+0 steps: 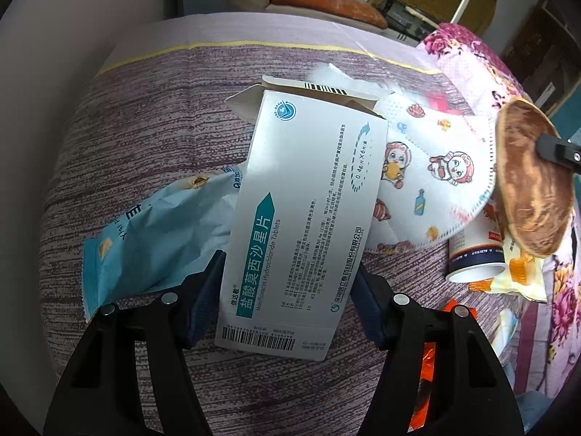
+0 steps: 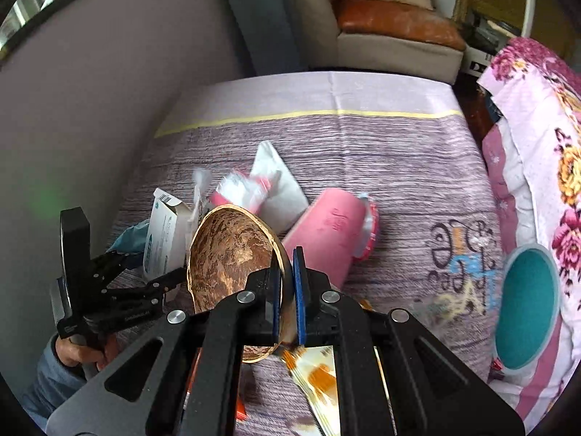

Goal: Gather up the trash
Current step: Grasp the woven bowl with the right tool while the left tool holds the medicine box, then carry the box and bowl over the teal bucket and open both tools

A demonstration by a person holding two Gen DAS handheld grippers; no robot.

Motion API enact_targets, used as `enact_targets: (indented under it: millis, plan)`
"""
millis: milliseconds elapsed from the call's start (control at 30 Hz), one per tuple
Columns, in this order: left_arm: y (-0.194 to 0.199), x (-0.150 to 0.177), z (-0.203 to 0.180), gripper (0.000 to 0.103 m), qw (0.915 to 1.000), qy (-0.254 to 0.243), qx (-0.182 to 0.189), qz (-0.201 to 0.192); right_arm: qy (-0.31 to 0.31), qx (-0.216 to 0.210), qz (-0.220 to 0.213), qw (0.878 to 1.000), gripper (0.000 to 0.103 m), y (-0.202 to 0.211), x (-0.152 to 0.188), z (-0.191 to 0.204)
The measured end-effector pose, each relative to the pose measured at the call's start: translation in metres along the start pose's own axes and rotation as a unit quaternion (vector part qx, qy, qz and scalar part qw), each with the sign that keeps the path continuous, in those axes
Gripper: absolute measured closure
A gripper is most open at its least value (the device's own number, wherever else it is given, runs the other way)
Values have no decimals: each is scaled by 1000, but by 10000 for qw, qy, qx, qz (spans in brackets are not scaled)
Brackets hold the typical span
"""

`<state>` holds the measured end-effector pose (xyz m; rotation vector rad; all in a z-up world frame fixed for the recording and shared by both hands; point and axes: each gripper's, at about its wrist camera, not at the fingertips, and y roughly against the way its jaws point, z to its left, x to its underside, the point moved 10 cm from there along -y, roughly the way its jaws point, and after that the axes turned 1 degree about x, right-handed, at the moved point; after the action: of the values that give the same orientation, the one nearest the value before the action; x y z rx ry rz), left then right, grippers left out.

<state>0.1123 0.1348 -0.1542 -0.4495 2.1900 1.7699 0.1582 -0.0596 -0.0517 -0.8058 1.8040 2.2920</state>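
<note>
A bed (image 2: 381, 145) spread with a purple woven cover is strewn with household rubbish as two hand-held grippers work through the litter. The left hand-held gripper (image 1: 290, 283) grasps a white tablet box (image 1: 308, 200) by its long sides, its top flap open, holding it above a crumpled blue wrapper (image 1: 152, 232). The right hand-held gripper (image 2: 287, 290) is clenched on the rim of a brown coconut-shell half (image 2: 232, 254), which appears lifted clear of the cover, with an orange-and-white sachet (image 2: 319, 374) beneath it. Still lying on the bed are a child's printed face mask (image 1: 435, 170), a small white tub (image 1: 475, 254), a pink cylinder (image 2: 326, 232) and white tissue (image 2: 276, 178). Both pieces look picked up but not yet disposed of, so the collecting step is in hand. No bin is clearly identifiable in either view; the next move would seem to call for carrying both loads to a container and releasing them there.
</note>
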Motion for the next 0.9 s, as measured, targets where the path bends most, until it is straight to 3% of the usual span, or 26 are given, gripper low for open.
enact_targets:
  millis: [300,433,633,900]
  plan:
    - [32,-5,-5,38,9992,264,136,-270,-580,-147,-331,9977,97,27,4,-45]
    - [54,-13,-23,38,9986,113,195,-486,-802,-240,-446,9955,97,33,7,-64]
    - [67,-30,-78,38,9971,-262,345,-628,-1147,-365,-627,9907,97,44,14,-96]
    - [49,-51,-192,38,9902,-1179,529,-537,-1797,-307,-1012,9780,97,71,25,-170]
